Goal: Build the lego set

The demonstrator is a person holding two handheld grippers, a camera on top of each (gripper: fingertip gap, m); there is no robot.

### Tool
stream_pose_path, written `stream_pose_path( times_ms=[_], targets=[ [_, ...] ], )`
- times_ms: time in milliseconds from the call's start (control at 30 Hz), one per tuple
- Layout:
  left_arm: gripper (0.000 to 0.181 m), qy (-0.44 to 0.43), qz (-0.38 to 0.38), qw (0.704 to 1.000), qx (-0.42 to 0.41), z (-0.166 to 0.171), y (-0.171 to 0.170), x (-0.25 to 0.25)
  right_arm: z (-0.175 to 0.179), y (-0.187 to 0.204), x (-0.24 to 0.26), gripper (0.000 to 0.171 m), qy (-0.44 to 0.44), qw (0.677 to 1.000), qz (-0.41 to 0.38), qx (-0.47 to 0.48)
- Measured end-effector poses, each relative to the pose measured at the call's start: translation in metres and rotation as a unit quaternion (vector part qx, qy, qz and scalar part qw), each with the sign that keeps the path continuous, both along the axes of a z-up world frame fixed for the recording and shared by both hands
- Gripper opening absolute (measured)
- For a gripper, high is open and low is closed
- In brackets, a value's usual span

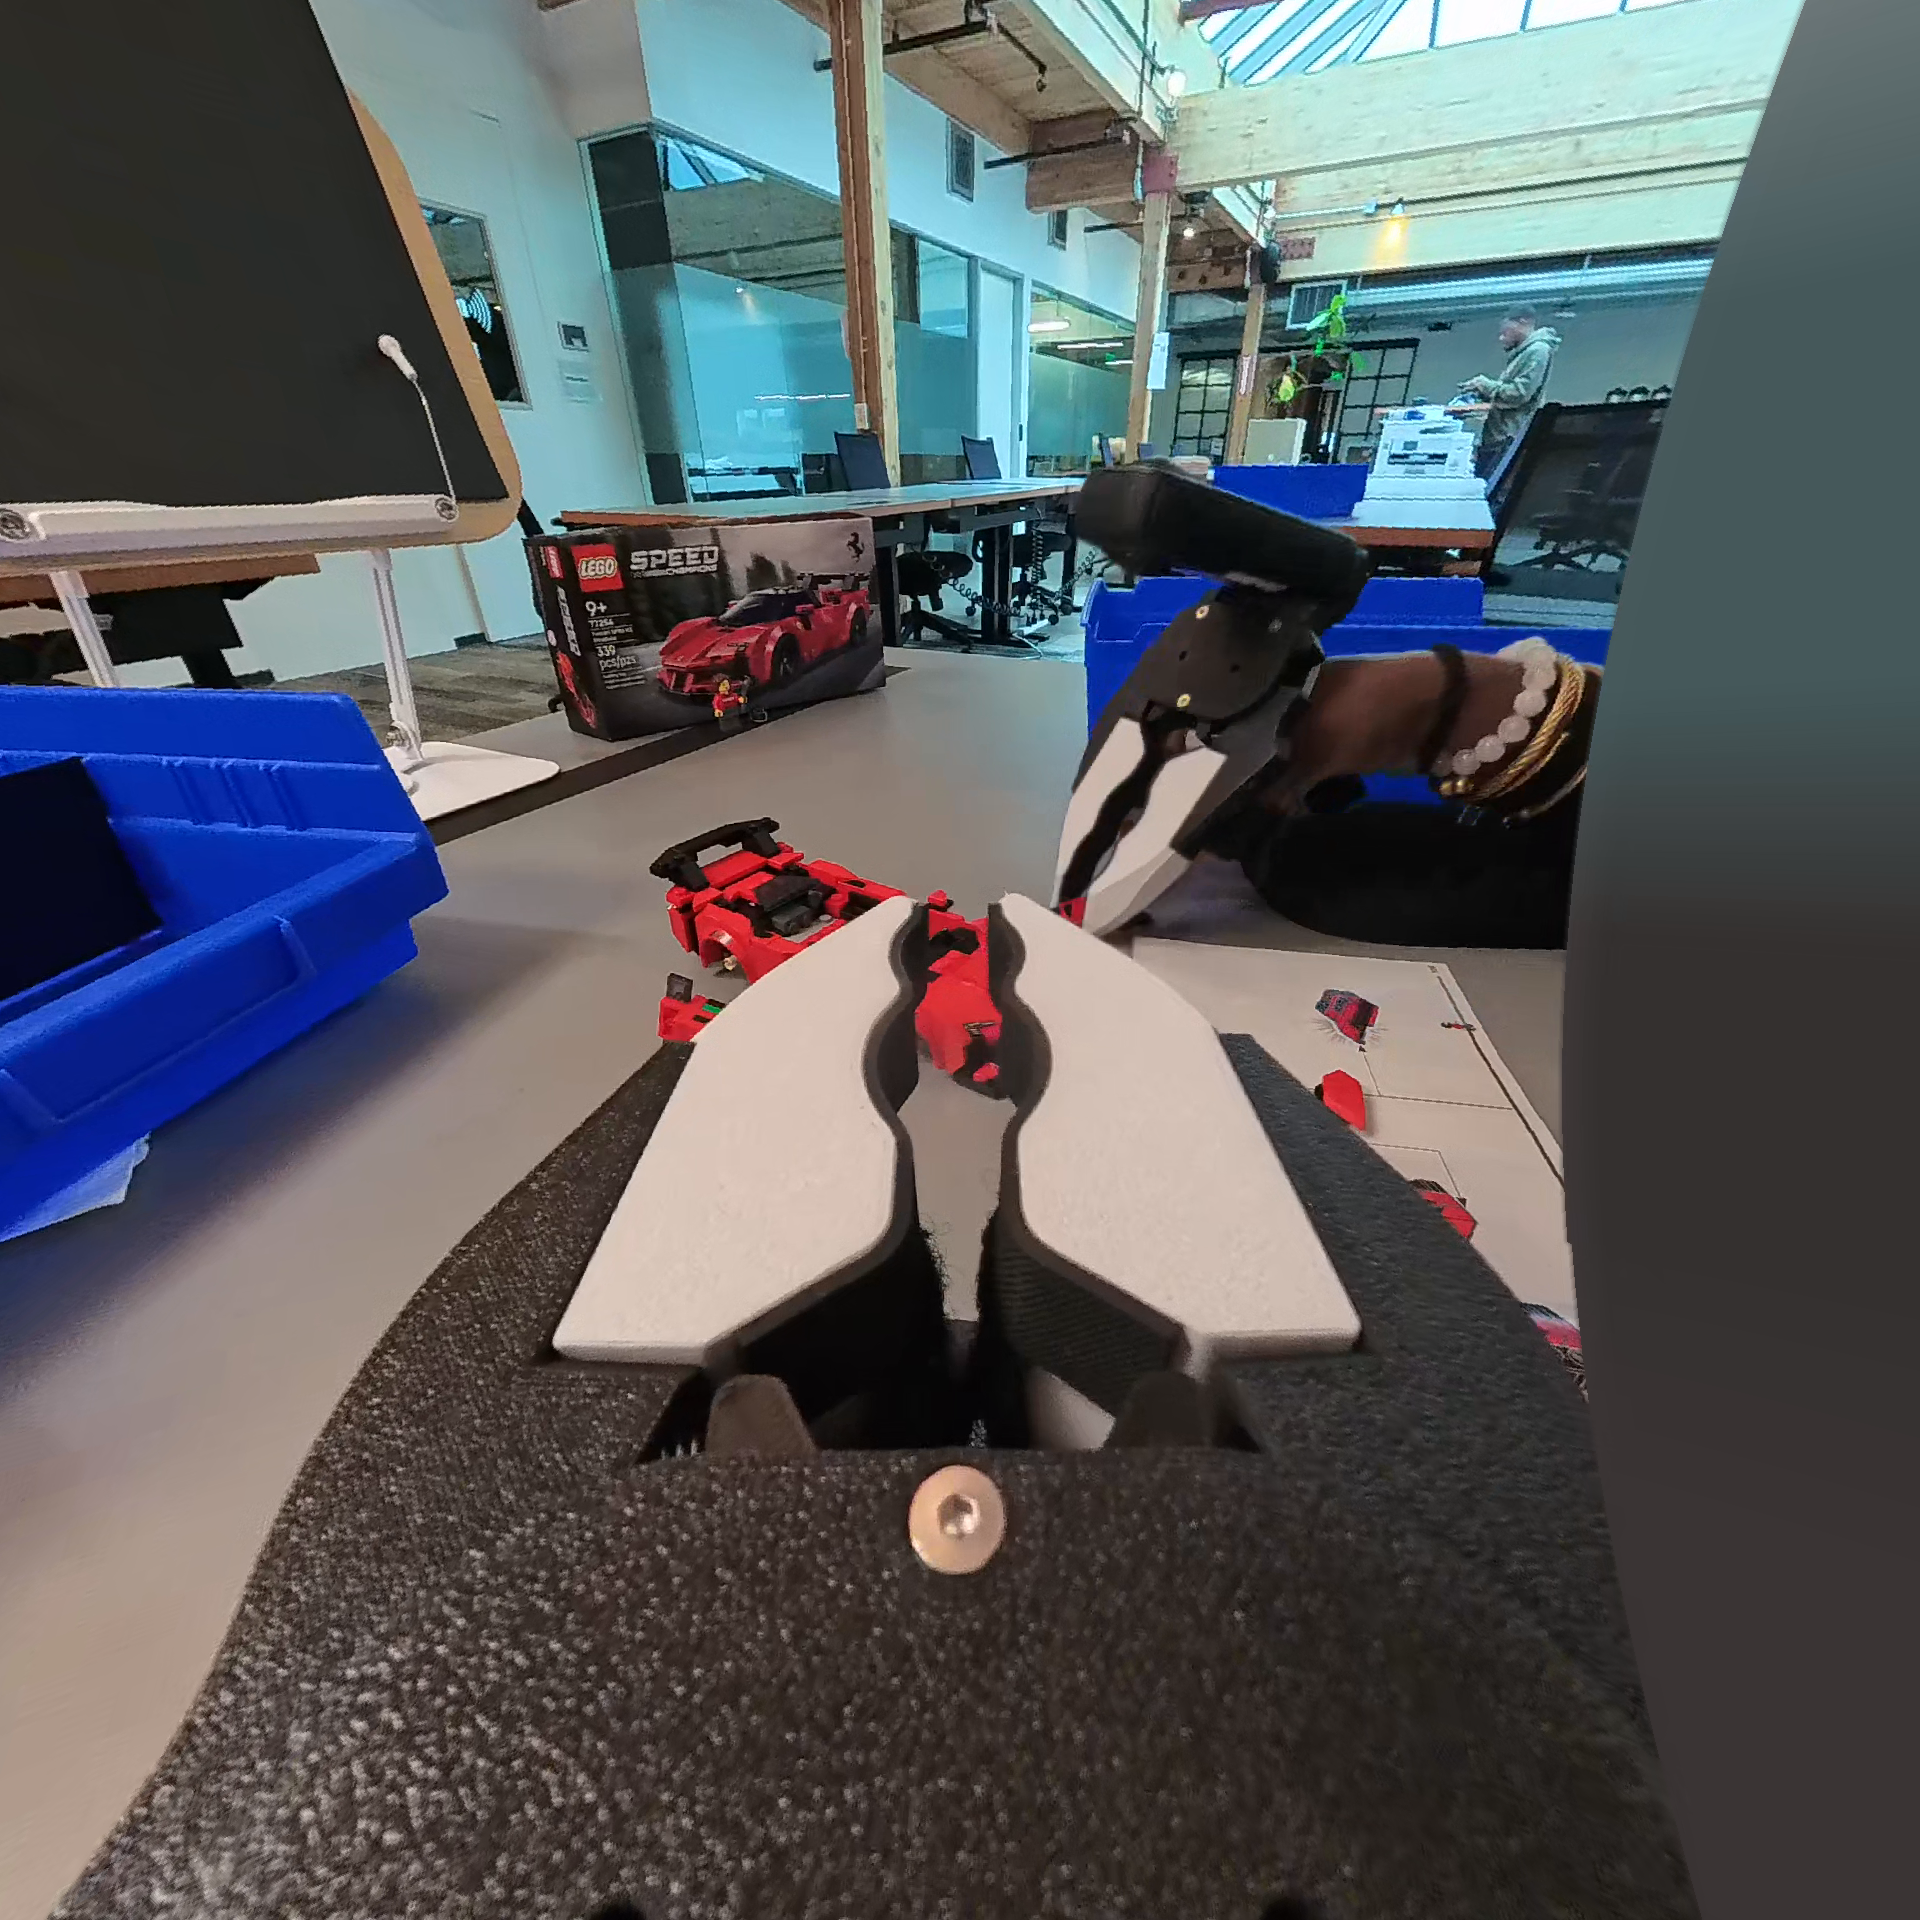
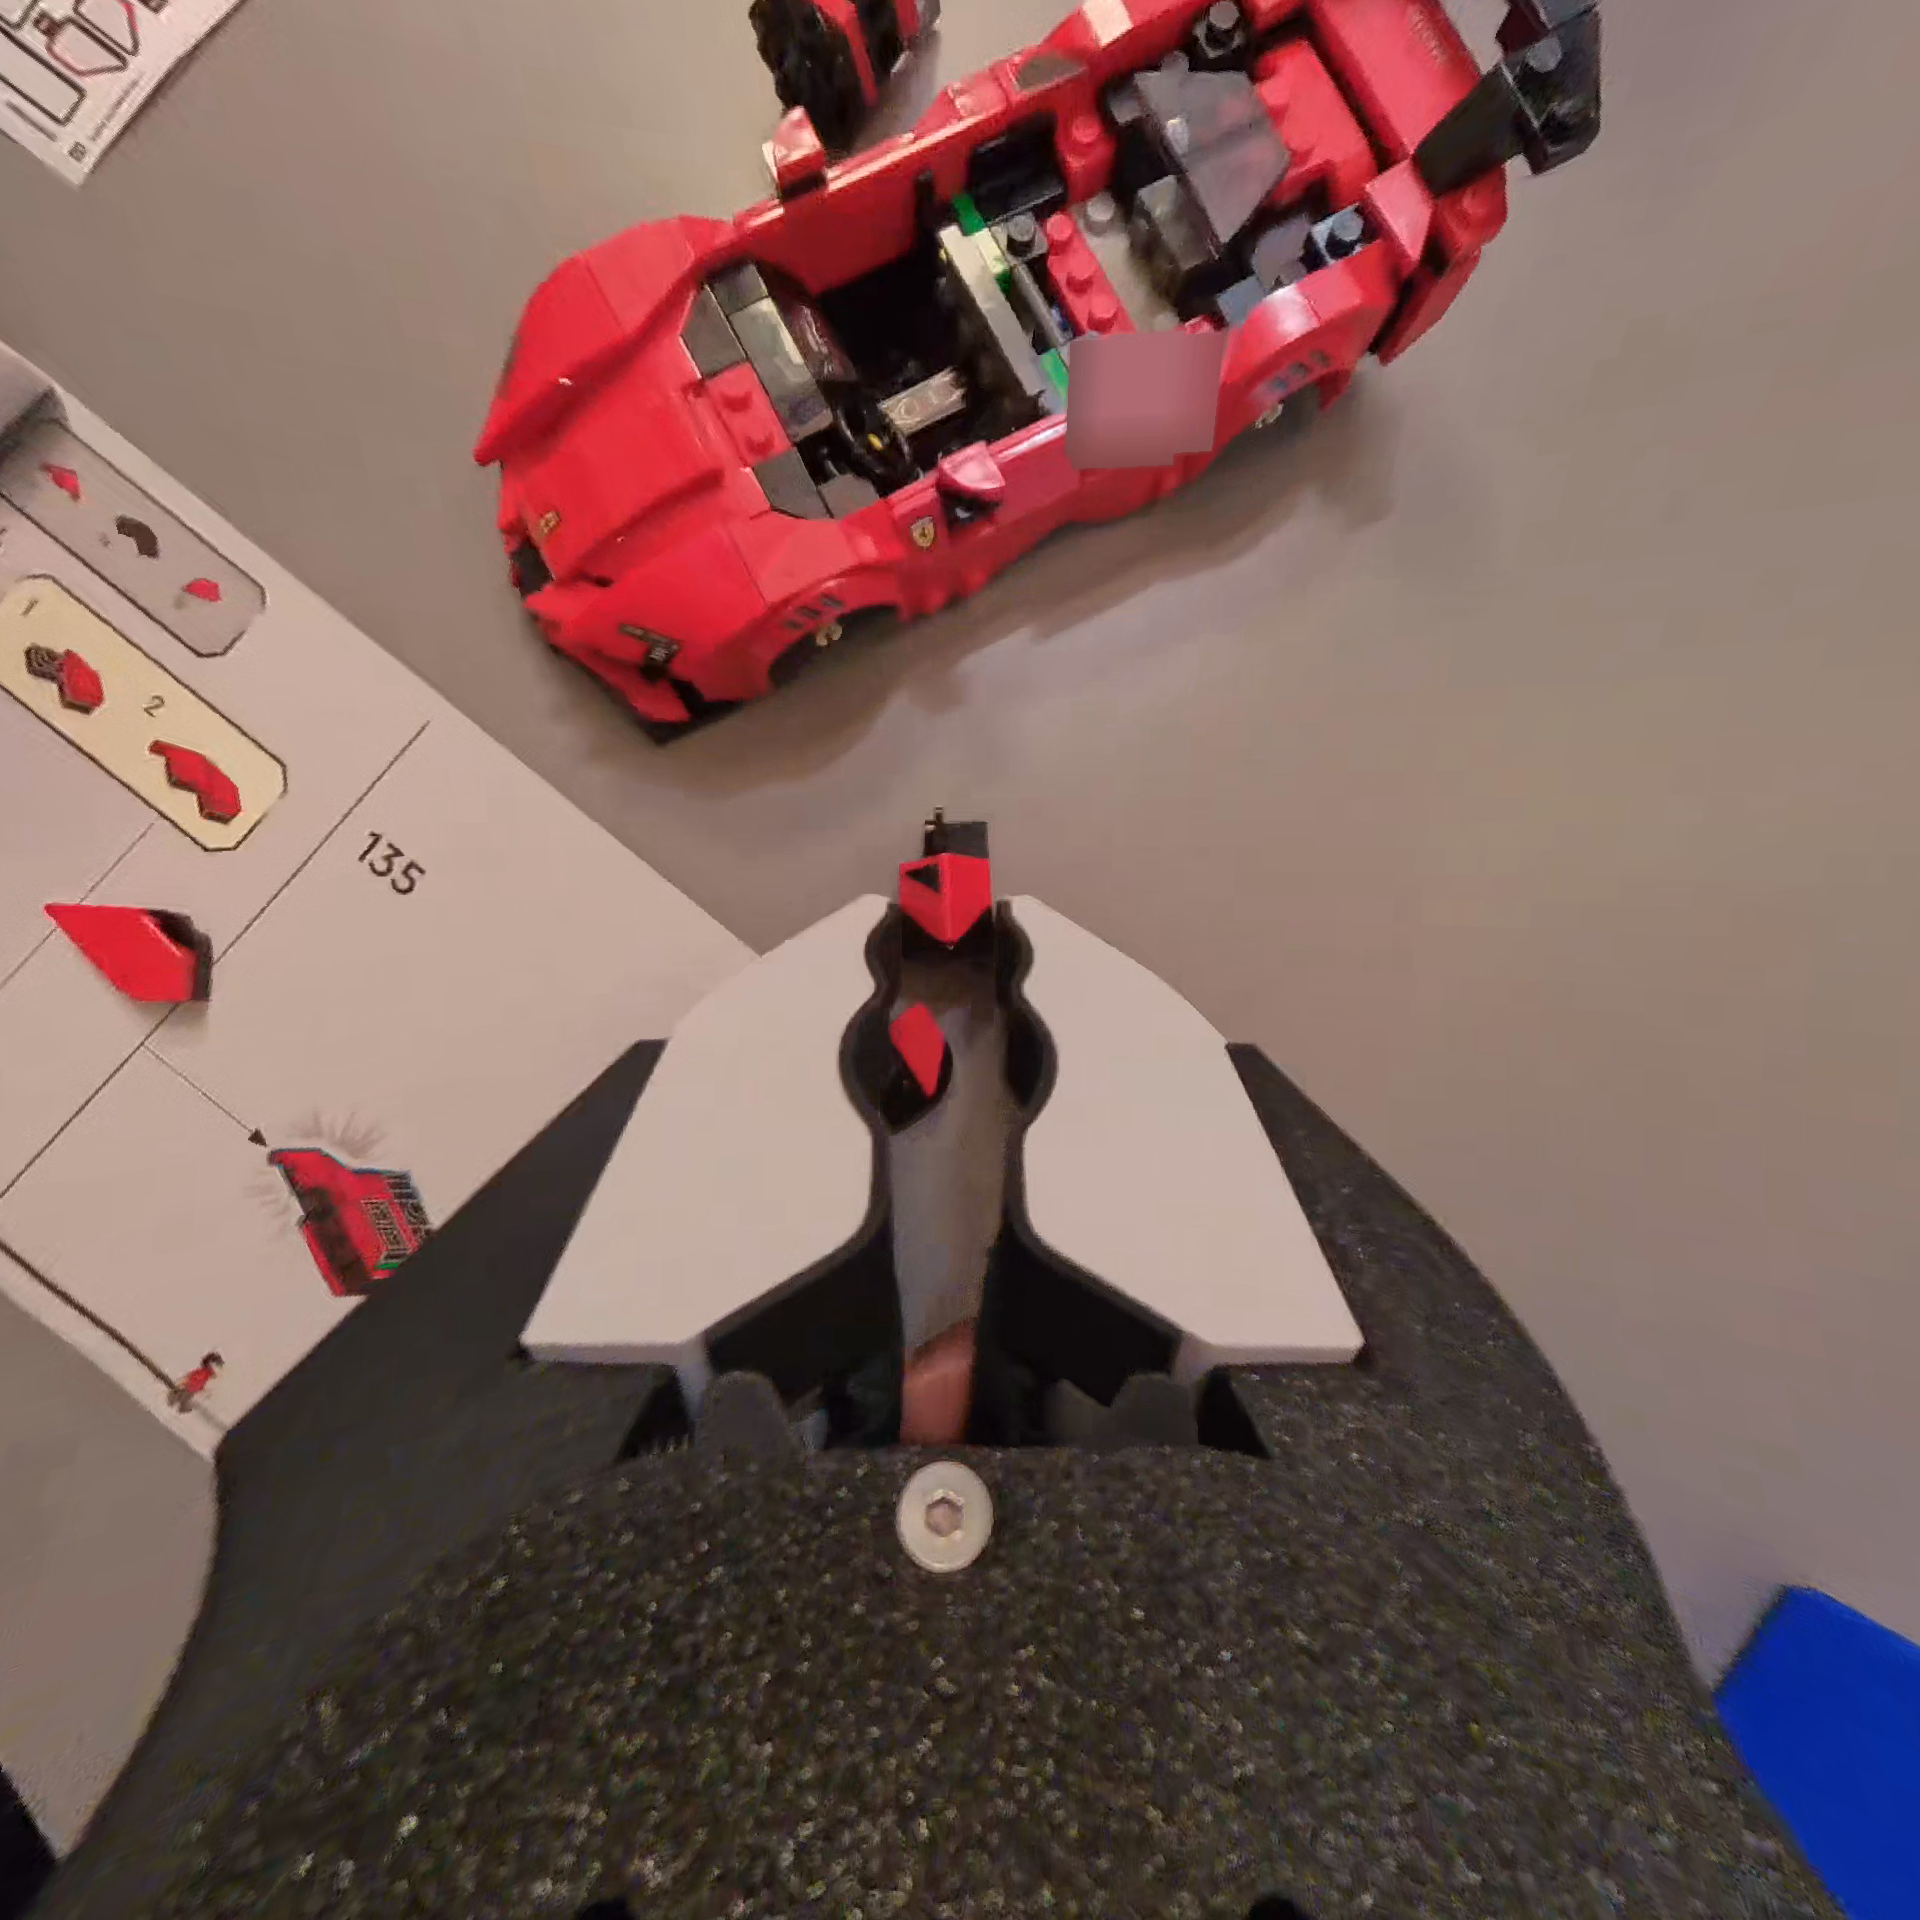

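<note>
Right tool pinches a small red piece; left tool is nearly closed on nothing.

The right tool [image 2: 945, 914] grips the red piece [image 2: 948, 896] at its tips, low centre of frame, above the bench [image 2: 1455, 831] and apart from the car [image 2: 935, 364] in the upper half. The manual [image 2: 343, 987] lies at left. The left tool [image 1: 954, 920] shows a narrow gap, the car just beyond its tips.

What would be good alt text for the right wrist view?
The right gripper pinches a small red wedge piece above a grey table. A partly built red car lies beyond; an open instruction booklet lies at the left.
</note>
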State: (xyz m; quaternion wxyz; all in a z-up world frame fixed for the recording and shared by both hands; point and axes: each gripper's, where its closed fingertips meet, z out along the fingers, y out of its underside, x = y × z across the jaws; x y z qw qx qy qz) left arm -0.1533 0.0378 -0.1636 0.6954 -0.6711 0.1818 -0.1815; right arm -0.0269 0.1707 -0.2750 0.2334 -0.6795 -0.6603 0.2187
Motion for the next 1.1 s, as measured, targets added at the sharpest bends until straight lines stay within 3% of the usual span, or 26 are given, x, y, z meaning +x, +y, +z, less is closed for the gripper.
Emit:
stream_pose_path(
  times_ms=[67,167,267,333,467,600,733,867,1100],
  targets=[
    [0.011,0.002,0.001,1.000,0.000,0.000,0.000,0.000,0.005,-0.001,0.000,0.017,0.017,1.000,0.016,0.017],
    [0.011,-0.001,0.001,1.000,0.004,0.001,-0.001,0.000,0.047,-0.022,-0.011,0.017,0.143,0.983,0.089,0.075],
    [0.012,-0.013,-0.013,1.000,0.008,0.004,-0.002,0.002,0.094,-0.064,-0.013,0.017,0.259,0.924,0.198,0.199],
    [0.014,-0.022,-0.029,0.999,0.011,0.006,-0.004,0.006,0.110,-0.087,-0.011,0.017,0.285,0.892,0.240,0.254],
    [0.021,-0.055,-0.126,0.990,0.010,0.014,-0.016,0.029,0.120,-0.113,-0.010,0.017,0.257,0.841,0.319,0.353],
    [0.025,-0.168,-0.281,0.941,-0.085,0.030,-0.033,0.066,0.127,-0.133,-0.017,0.017,0.185,0.766,0.401,0.468],
    [0.027,-0.162,-0.333,0.911,-0.182,0.026,-0.034,0.094,0.129,-0.160,-0.022,0.017,0.151,0.702,0.472,0.511],
    [0.028,-0.183,-0.387,0.871,-0.240,0.024,-0.041,0.110,0.125,-0.166,-0.024,0.017,0.114,0.674,0.504,0.528],
    [0.013,-0.188,-0.386,0.863,-0.268,0.012,-0.037,0.113,0.118,-0.169,-0.024,0.017,0.086,0.653,0.532,0.532]
  ],
)
